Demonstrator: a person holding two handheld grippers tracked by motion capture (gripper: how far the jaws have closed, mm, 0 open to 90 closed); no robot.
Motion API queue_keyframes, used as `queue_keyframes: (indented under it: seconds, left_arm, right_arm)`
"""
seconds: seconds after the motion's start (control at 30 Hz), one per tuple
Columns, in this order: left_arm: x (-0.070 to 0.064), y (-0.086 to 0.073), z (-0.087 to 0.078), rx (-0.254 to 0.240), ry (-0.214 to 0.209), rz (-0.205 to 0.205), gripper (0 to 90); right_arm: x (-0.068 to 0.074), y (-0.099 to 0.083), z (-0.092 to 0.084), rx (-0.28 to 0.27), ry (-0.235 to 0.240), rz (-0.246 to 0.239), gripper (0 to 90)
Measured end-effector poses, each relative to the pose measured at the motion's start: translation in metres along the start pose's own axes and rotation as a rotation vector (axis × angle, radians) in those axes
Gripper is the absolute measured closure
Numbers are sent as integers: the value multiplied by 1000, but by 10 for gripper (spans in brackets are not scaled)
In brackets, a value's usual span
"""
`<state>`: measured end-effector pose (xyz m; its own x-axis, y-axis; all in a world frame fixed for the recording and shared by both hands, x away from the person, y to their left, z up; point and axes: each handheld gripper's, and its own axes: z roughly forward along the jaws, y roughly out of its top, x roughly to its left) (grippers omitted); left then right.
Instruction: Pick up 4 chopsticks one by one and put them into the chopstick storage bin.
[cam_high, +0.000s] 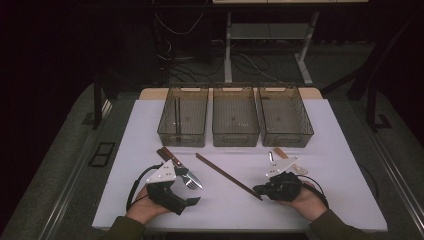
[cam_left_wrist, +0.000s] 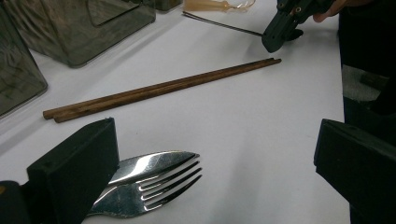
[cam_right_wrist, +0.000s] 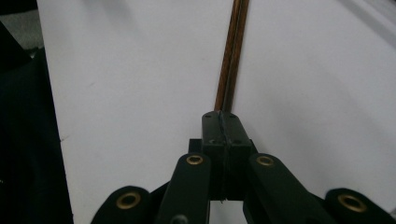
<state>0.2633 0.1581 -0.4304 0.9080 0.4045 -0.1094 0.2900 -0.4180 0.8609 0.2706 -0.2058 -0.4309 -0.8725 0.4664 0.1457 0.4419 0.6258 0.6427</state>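
A pair of brown chopsticks (cam_high: 227, 175) lies slantwise on the white table (cam_high: 330, 200). My right gripper (cam_high: 257, 190) is shut, its jaws pressed together right at the chopsticks' near end (cam_right_wrist: 231, 56); I see nothing between the pads. In the left gripper view that end (cam_left_wrist: 275, 60) lies flat on the table just in front of the right gripper (cam_left_wrist: 278, 39). My left gripper (cam_high: 192, 192) is open, and a steel fork (cam_left_wrist: 149, 182) with a brown handle (cam_high: 167, 156) lies between its jaws, close to the left one.
Three smoky clear bins (cam_high: 235, 120) stand in a row at the back; the left bin (cam_high: 182, 117) holds dark sticks. A pale spoon (cam_high: 290, 162) lies near the right hand. The table's front edge is close to both hands.
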Motion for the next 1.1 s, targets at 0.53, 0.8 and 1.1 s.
queue_keyframes:
  seconds: [0.53,0.8,1.1]
  left_arm:
    - [0,0,0,-1,0,-3,0]
    - [1,0,1,-5,1,-10,0]
    - [2,0,0,-5,2,-11,0]
  right_arm:
    - [1,-1,6,49,-9,-1,899]
    - [2,-1,7,50,-9,-3,899]
    - [-1,-1,6,45,-43,1,899]
